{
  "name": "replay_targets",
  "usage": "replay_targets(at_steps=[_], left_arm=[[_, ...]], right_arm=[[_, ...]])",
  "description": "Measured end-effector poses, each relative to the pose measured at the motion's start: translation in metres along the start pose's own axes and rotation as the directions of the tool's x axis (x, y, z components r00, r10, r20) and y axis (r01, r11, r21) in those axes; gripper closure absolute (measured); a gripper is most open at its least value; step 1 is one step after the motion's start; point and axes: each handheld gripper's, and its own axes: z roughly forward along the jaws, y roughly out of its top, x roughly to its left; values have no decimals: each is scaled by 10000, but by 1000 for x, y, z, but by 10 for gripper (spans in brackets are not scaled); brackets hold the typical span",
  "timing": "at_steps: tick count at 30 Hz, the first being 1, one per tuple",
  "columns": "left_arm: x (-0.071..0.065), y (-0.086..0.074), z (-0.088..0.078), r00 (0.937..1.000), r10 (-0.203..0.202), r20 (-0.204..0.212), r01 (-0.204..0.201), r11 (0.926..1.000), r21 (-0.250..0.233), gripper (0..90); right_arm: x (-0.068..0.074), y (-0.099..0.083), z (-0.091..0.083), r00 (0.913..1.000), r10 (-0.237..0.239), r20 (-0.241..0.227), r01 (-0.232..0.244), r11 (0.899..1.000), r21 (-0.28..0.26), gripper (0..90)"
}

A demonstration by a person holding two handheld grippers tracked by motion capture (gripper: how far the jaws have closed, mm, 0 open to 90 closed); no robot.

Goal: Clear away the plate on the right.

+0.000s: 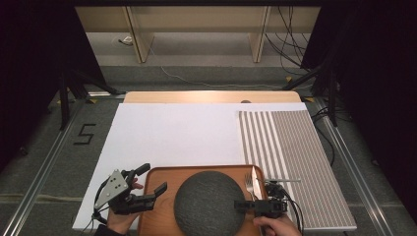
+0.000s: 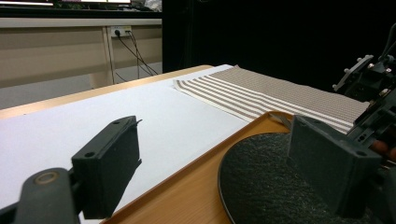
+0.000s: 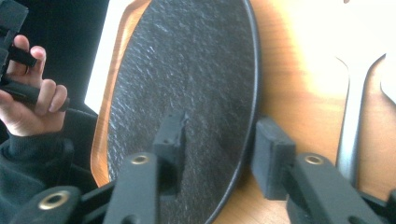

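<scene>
Round dark-grey speckled stone plate (image 1: 210,201): set on rounded wooden tray (image 1: 160,184) at 6 o'clock edge of desk (image 1: 172,132), tray lying partly on white sheet. Silver fork (image 1: 250,186) and knife (image 1: 256,178) flat on tray at plate's 3 o'clock, just beside rim. Striped beige placemat (image 1: 290,162) spread empty at 3 o'clock of tray.

Right hand-held gripper (image 3: 217,142): about half open, one jaw over plate face, other outside on tray wood, rim between them; pads apparently not pressing, nothing held. Left hand-held gripper (image 1: 150,189): wide open, empty, one jaw above tray's 9 o'clock edge, other over white sheet.

Progress, judged: plate and cutlery on tray, none on placemat; setting-out appears barely begun, plate grasp not yet made.

Clearance: cutlery close against plate at 3 o'clock, little room for outer jaw there. Tray lip low. Open white surface toward 12 o'clock; placemat free for landing.
</scene>
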Motion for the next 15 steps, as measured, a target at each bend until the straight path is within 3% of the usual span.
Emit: replay_targets(at_steps=[7, 15], left_arm=[[0, 0, 1, 9999, -74, 90, 73, 10000, 28, 165], [1, 0, 0, 9997, -213, 151, 214, 9998, -52, 164]], right_arm=[[4, 2, -5, 9978, -517, 409, 531, 9981, -324, 511], [5, 5, -14, 9953, -770, 590, 812, 9940, -733, 442]])
